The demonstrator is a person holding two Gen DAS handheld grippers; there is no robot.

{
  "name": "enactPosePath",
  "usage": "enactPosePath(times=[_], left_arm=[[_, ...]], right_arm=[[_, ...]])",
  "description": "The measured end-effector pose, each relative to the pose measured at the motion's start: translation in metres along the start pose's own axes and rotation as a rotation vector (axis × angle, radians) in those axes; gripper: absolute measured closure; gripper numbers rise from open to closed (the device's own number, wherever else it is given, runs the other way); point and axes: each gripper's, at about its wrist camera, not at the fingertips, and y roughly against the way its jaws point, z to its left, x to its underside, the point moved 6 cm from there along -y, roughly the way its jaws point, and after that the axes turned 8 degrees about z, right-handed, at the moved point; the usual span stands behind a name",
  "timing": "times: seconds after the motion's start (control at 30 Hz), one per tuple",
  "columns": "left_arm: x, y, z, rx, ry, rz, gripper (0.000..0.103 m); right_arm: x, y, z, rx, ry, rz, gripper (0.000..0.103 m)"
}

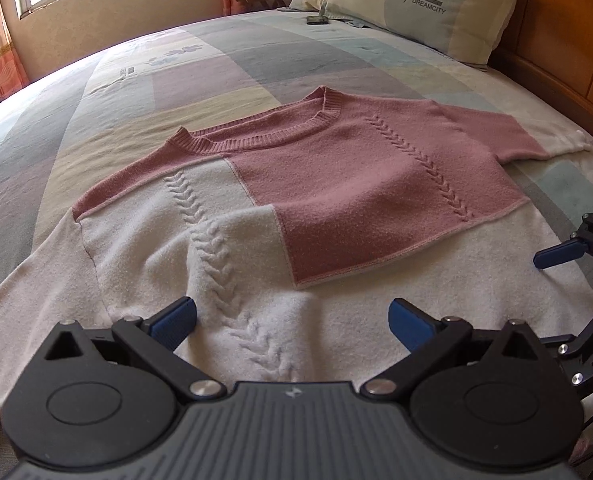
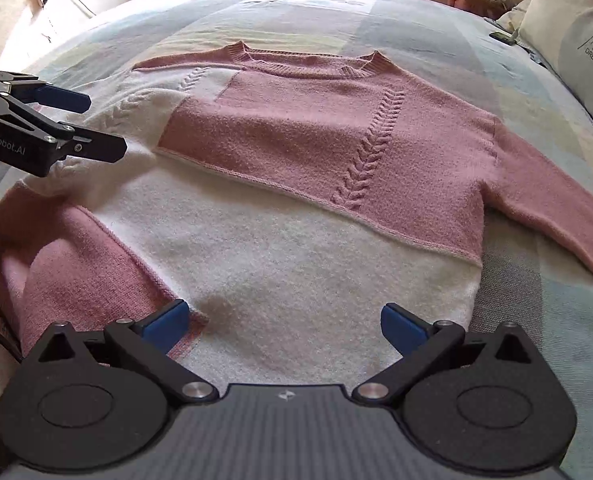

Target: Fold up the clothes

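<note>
A: Where is the pink-and-cream cable-knit sweater (image 1: 296, 208)?
B: Flat on the pastel patchwork bedspread (image 1: 200, 64). Left gripper (image 1: 292, 320) and right gripper (image 2: 282, 320) hover wide open, empty.
A: Differences?
B: Only the right view shows the folded pink sleeve (image 2: 68, 272).

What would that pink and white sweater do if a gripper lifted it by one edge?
The sweater would probably droop: it is soft knit, already rumpled near the left gripper. Its spread sleeve would likely dangle. The fuzzy surface should resist slipping.
</note>
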Motion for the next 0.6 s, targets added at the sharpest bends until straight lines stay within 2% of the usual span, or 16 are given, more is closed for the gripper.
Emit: enactPosePath(times=[0.07,0.13,0.23,0.6], left_arm=[[0.009,-0.012,-0.007,0.002,-0.013,0.055,0.001],[0.012,-0.015,-0.012,-0.02,-0.052,0.051,0.001],[0.012,-0.014,-0.009,0.004,-0.049,0.048,0.001],[0.017,0.046,-0.008,0.08,-0.002,-0.113,0.001]], right_arm=[[0.001,-0.002,0.001,0.004,0.001,0.006,0.0],[0.002,-0.004,0.002,0.008,0.002,0.013,0.0],[0.003,-0.007,0.003,0.014,0.004,0.022,0.0],[0.008,-0.016,0.007,0.042,0.008,0.046,0.0]])
